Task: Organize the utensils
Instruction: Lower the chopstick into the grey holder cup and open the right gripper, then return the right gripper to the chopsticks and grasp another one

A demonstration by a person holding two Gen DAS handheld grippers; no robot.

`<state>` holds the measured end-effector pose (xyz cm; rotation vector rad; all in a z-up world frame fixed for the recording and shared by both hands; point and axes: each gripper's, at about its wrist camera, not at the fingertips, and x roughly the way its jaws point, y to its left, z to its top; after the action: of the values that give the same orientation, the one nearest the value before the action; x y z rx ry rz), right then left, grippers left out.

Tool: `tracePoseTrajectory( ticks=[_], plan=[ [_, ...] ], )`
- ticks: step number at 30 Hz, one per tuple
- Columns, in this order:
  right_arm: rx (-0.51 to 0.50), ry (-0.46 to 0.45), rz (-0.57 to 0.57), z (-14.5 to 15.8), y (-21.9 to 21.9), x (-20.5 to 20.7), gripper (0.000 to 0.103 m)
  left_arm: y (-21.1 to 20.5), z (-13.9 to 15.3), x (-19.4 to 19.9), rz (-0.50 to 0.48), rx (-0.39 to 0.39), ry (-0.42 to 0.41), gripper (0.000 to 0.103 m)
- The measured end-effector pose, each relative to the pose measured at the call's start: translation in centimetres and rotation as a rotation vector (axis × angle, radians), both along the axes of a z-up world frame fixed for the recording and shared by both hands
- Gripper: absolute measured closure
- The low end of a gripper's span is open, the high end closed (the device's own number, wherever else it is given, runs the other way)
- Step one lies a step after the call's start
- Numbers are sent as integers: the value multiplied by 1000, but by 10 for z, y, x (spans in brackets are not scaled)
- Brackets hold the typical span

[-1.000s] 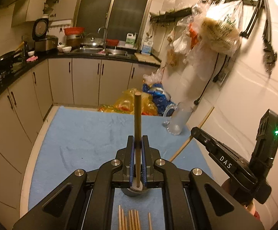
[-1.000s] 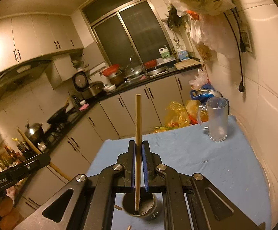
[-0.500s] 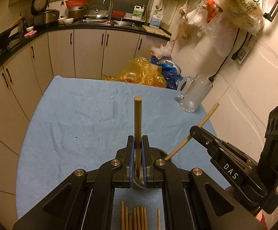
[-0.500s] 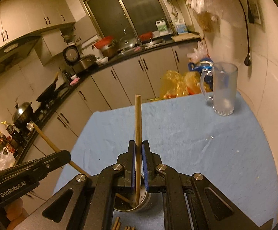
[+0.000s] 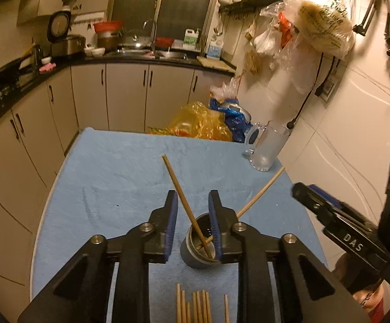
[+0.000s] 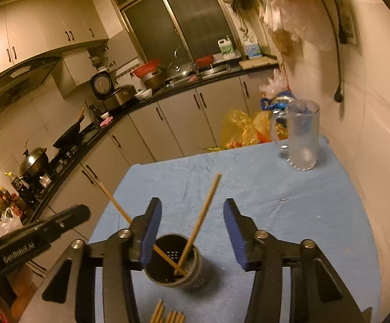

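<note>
I am looking down through both cameras at a table with a blue cloth (image 5: 119, 177) on it. A small dark metal cup (image 5: 199, 245) is standing on the cloth, right under my two grippers.

My left gripper (image 5: 192, 231) is sitting wide open, with its blue pads far apart. It is holding nothing. One wooden chopstick (image 5: 185, 207) is leaning in the cup, and it is tipping up and to the left between the open fingers without touching them, as far as I can tell. A second chopstick (image 5: 259, 192) is leaning out of the cup the other way, up and to the right.

My right gripper (image 6: 193, 239) is open wide too, and it is gripping nothing. In its camera the cup (image 6: 174, 265) is sitting between the fingers, a bit nearer the left one. The two sticks are crossing inside the cup like an X. One (image 6: 203, 215) is leaning up to the right, and the other (image 6: 115, 202) is leaning up to the left, passing behind the left finger.

More chopsticks (image 5: 195, 306) are lying flat on the cloth in a row, just in front of the cup, near the bottom of both pictures.

A clear glass mug (image 6: 301, 134) is standing at the far right corner of the table, well apart from the cup. Yellow and blue bags (image 5: 203, 123) are lying behind the far edge.
</note>
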<state>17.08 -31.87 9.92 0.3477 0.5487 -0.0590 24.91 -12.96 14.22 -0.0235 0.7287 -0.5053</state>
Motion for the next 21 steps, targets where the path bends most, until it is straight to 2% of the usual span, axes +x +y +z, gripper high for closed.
tracePoseTrajectory(
  ticks=[1,3,5,7,9,11,14,17,19,21],
  plan=[
    [-38,-7,-19,3,1,-8,40,4,2,-7,3,0,-14,78],
    [-148,-26,-82,6,6,-29,24,11,4,-18,9,-1,-36,74],
    [-237,-43,-127,5,11,-47,16,21,3,-33,10,-5,-54,67],
    [-322,-26,-166,2,16,-60,11,28,-2,-43,18,-5,-61,65],
    [-394,-24,-255,-5,21,-80,0,34,-10,-55,15,10,-64,65],
    [-415,-61,-294,-13,24,-100,0,40,-21,-65,13,23,-54,65],
    [-337,53,-225,-33,24,-109,1,52,-42,-82,10,27,-19,65],
    [-299,73,-260,-50,27,-127,1,62,-67,-98,27,70,7,62],
    [-287,118,-222,-58,29,-131,3,68,-84,-106,27,92,42,62],
    [-268,147,-196,-66,30,-136,10,77,-100,-114,41,100,75,62]
  ],
)
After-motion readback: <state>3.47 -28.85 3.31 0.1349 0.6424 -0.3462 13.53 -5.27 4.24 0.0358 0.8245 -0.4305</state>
